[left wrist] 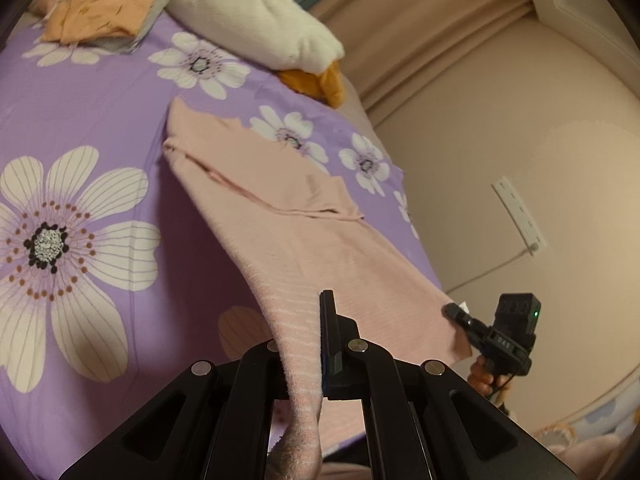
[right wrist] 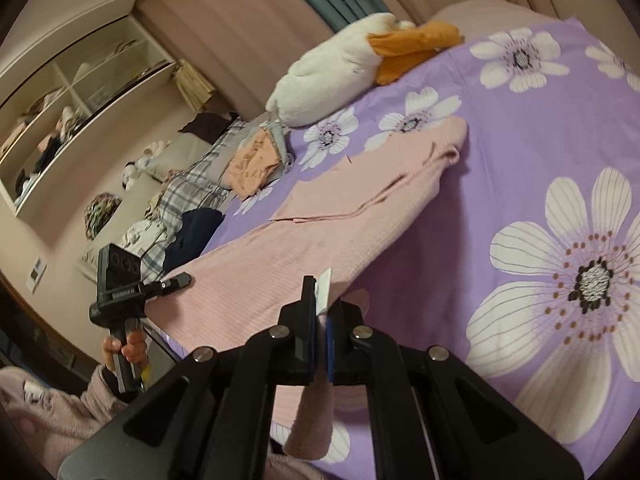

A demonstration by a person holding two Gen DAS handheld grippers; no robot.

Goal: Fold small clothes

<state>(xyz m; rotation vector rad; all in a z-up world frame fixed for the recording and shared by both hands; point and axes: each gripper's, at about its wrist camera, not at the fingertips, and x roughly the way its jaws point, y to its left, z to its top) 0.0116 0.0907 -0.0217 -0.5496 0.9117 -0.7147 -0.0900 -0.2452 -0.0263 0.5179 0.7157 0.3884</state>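
pink ribbed knit garment [left wrist: 256,184] stretches from the centre of the left wrist view down to its bottom edge, its far end lying on the purple bedsheet with large white flowers [left wrist: 80,92] and its near hem lifted clear of it. left gripper [left wrist: 316,344] has its black fingers pressed together on one corner of that hem, with a tongue of knit hanging down between them. right gripper [right wrist: 320,320], seen along its own fingers in the right wrist view, is likewise clamped on the opposite hem corner, a white label sticking up beside the pinch.

to do this fold well, i judge both corners should travel together and level, keeping the hem taut between them so the cloth does not sag in the middle, then carry it over toward the far end at the upper middle of the frame and lay it down edge on edge before letting go. the already doubled sleeve part near the centre could slide if the lift is jerky.

both grippers tip moderately downward toward the bed, side by side, each visible in the other's view: the right one at the lower right of the left view, the left one at the lower left of the right view, a hand [right wrist: 124,350] wrapped round its handle.

orange folded cloth [left wrist: 100,8] sits at the upper left, near a white plush pillow [left wrist: 256,20].
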